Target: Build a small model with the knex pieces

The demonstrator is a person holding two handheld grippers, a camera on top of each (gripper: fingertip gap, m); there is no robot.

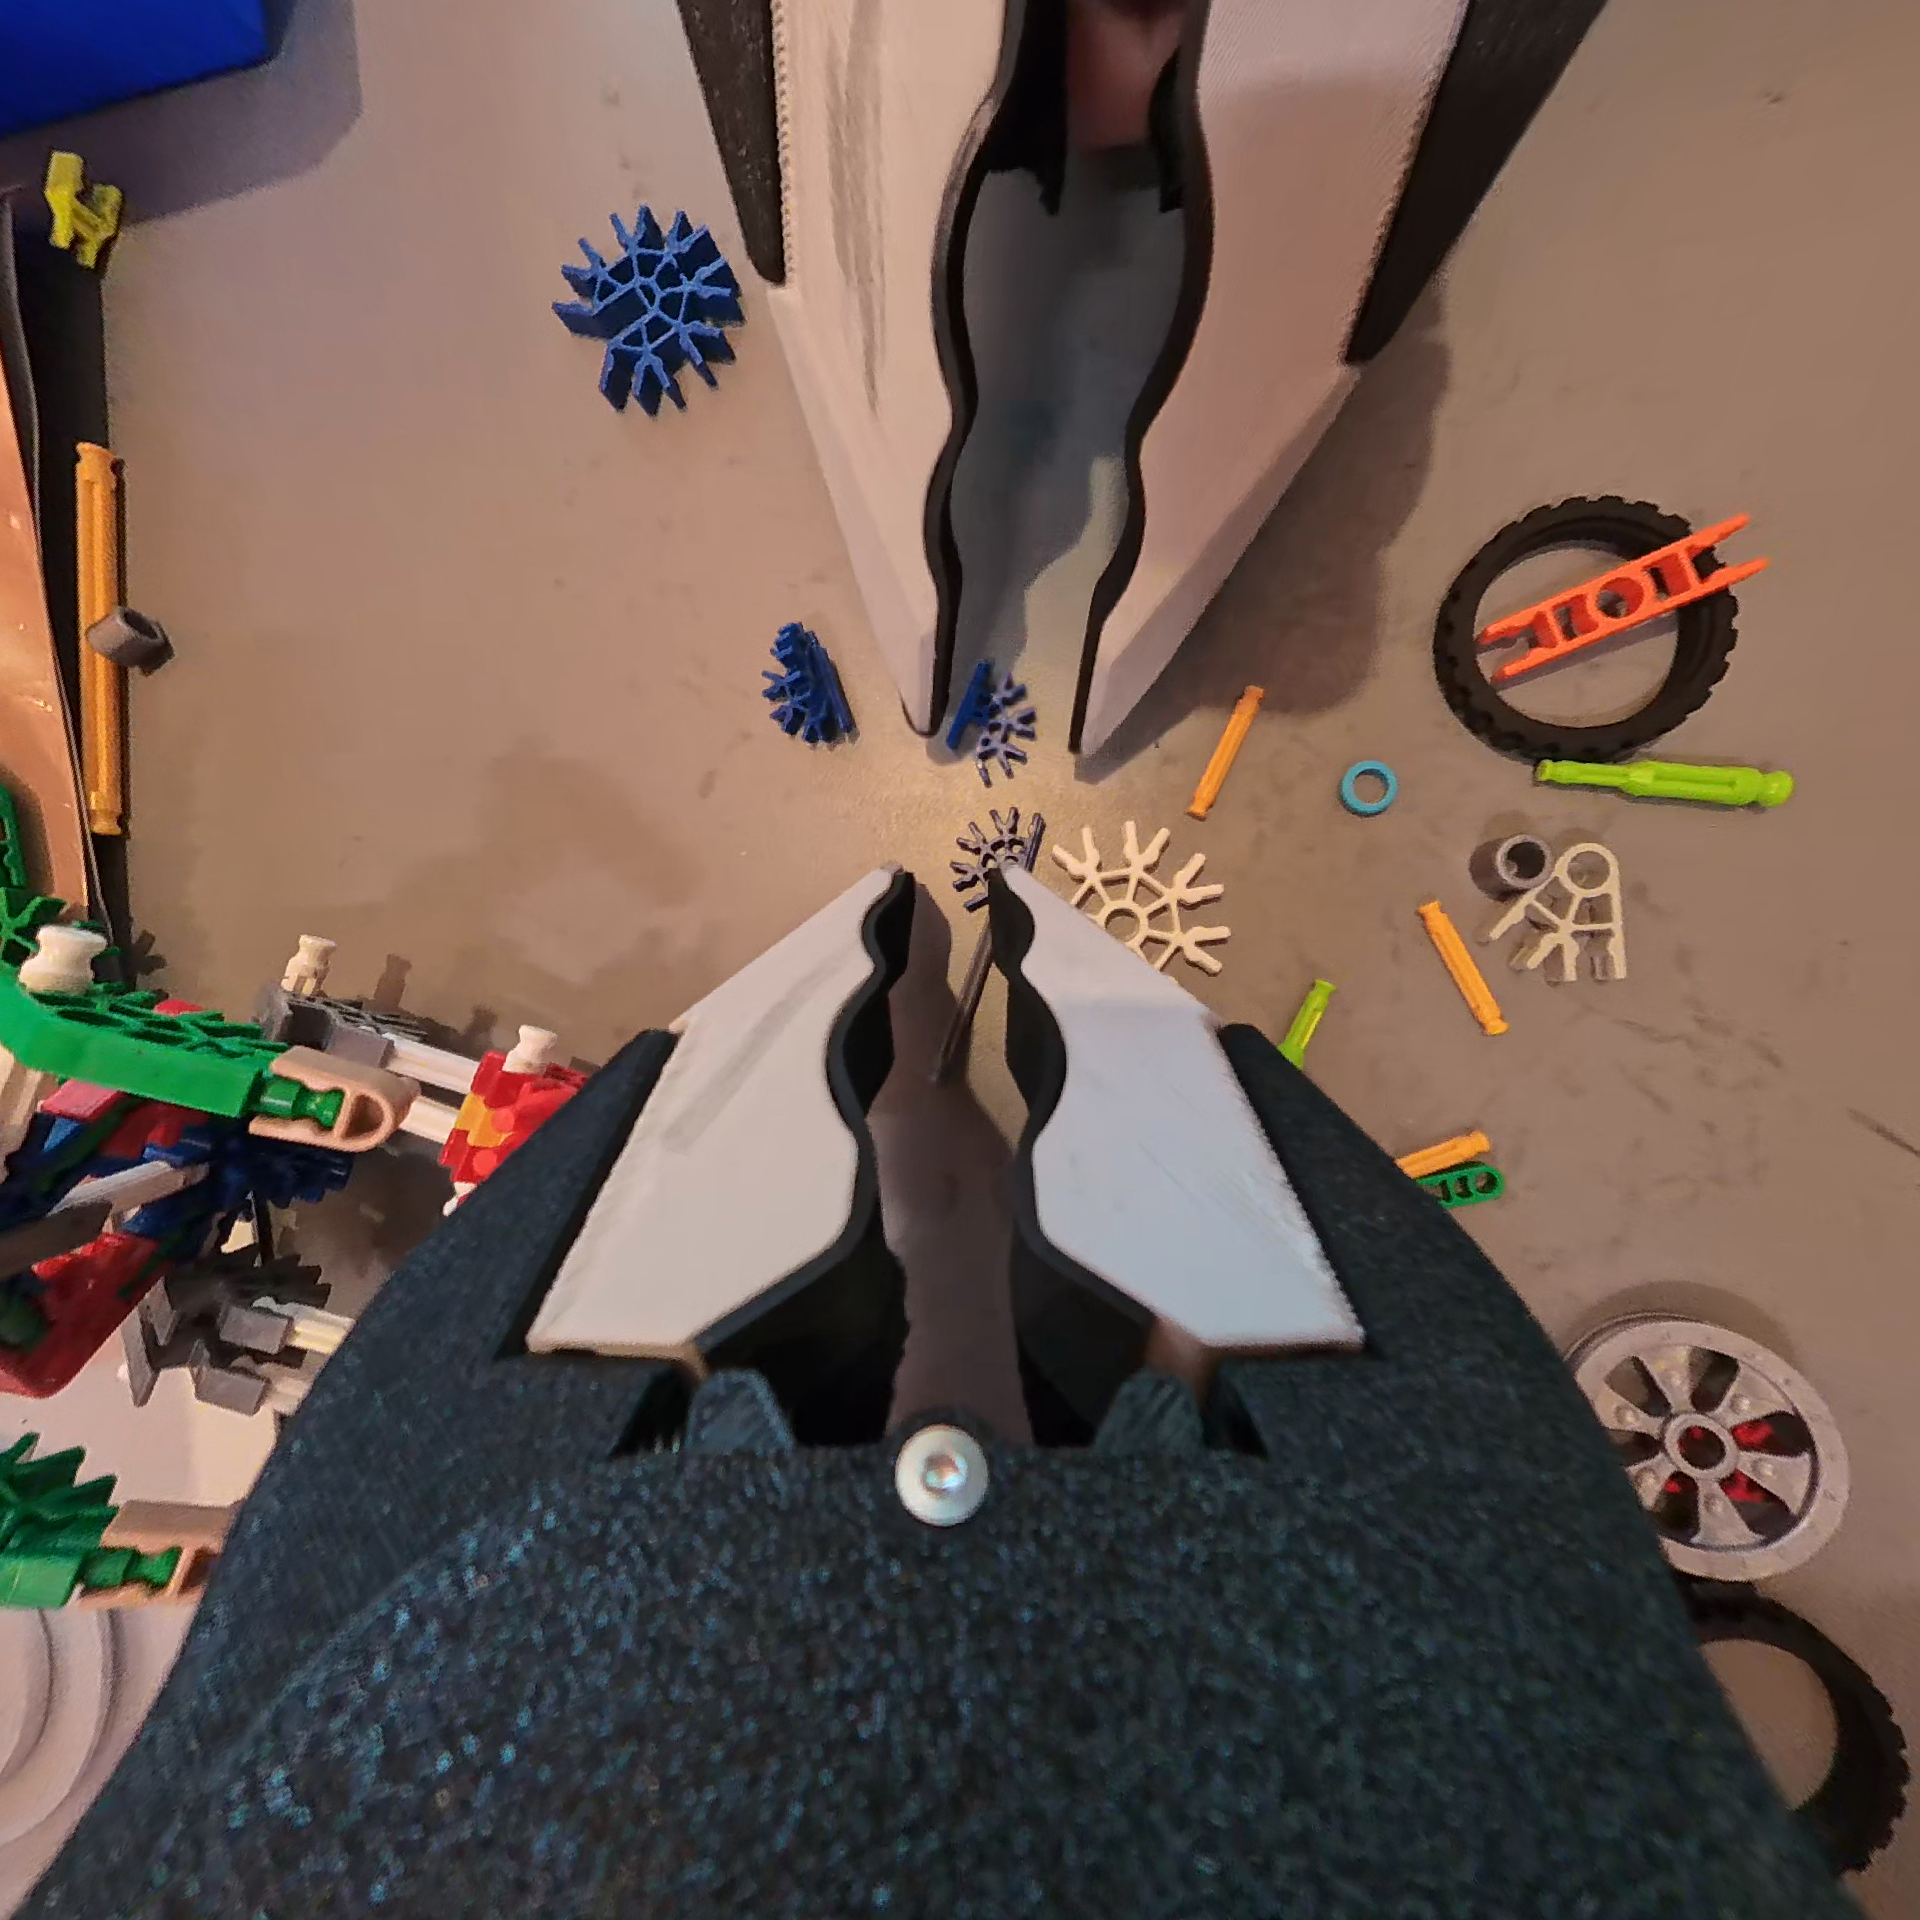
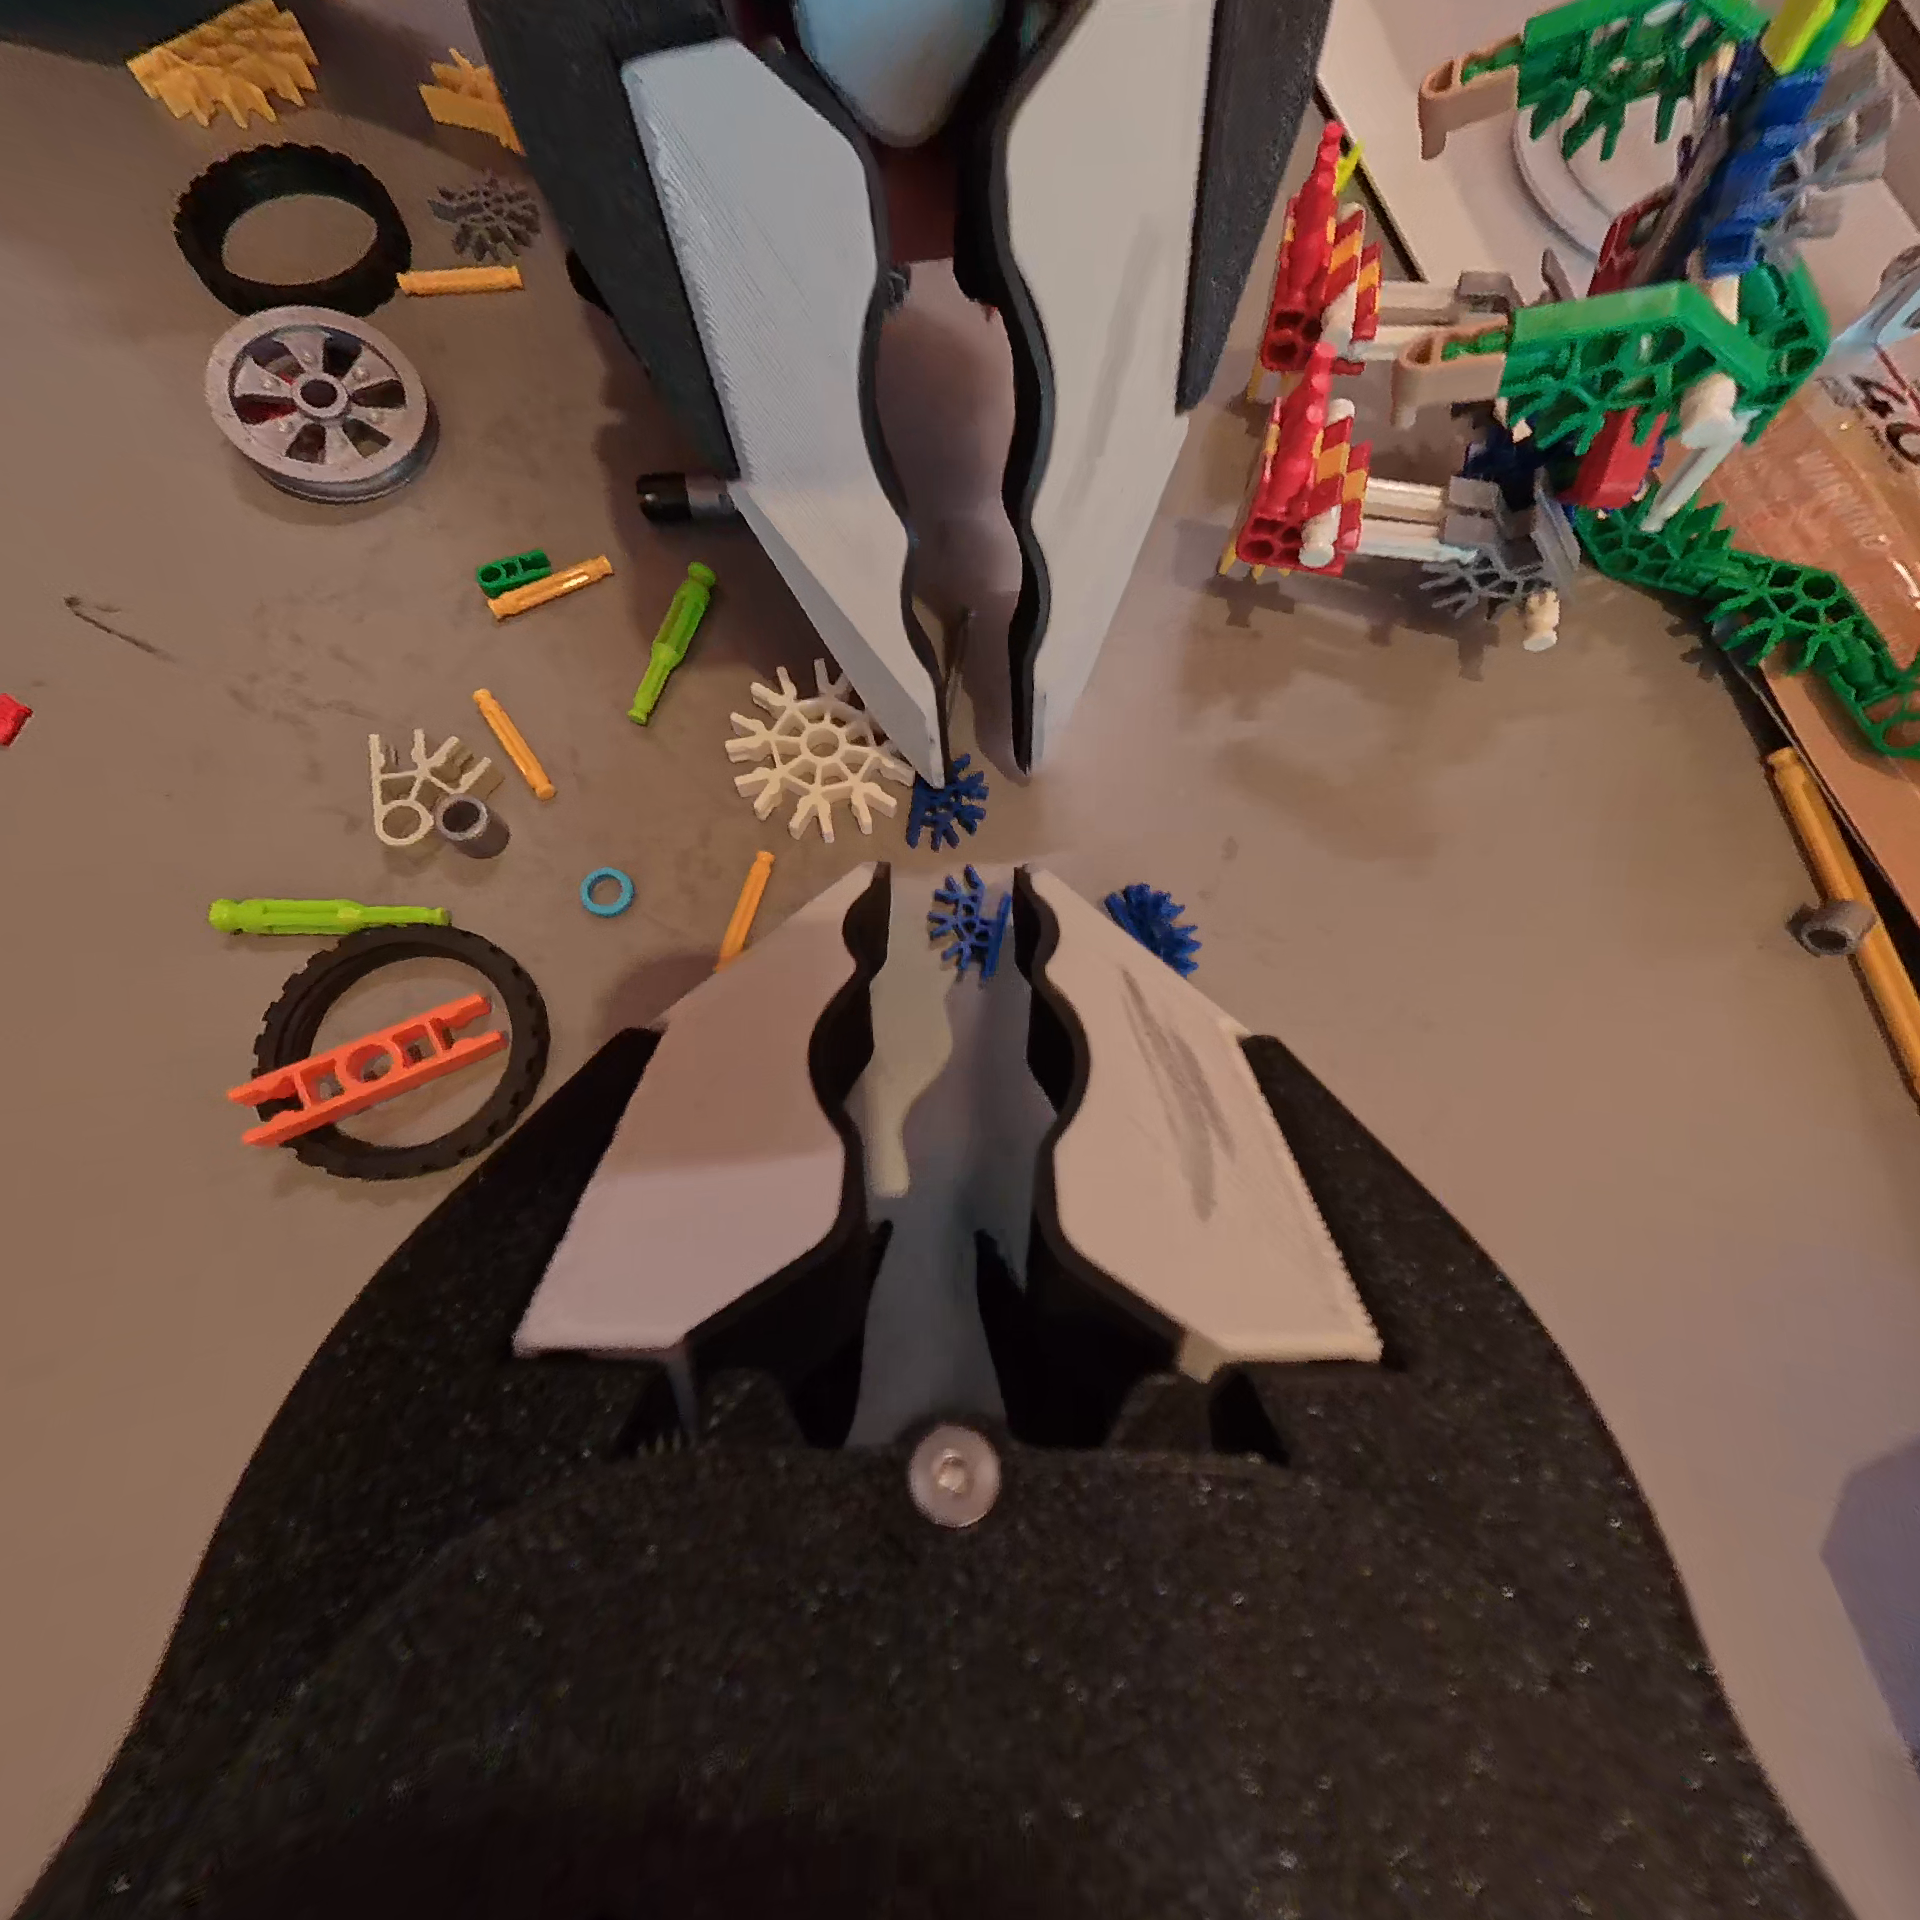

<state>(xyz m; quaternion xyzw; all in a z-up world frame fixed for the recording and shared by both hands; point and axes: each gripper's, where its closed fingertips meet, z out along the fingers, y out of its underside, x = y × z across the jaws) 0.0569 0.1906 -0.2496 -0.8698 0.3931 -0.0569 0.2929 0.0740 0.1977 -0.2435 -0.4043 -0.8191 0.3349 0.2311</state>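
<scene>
Facing tip to tip, left gripper (image 1: 951,883) slightly open beside a dark blue connector (image 1: 997,847), right gripper (image 2: 951,878) slightly open around a blue connector (image 2: 968,920), neither clamped.

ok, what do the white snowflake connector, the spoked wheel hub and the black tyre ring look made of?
White snowflake connector: looks like rigid moulded plastic, thin crisp spokes, matte. Spoked wheel hub: probably silver-painted plastic, dull metallic sheen. Black tyre ring: likely rubber, matte with knobbly tread.

A small blue snowflake connector (image 2: 971,920) stands tilted on edge between the right tool's (image 2: 951,883) tips. A second one (image 2: 1153,925) lies just right of that tool. A darker blue connector (image 1: 997,847) on a thin dark rod (image 1: 961,997) sits at the left tool's (image 1: 945,883) tips, the rod between its narrowly parted fingers.
</scene>
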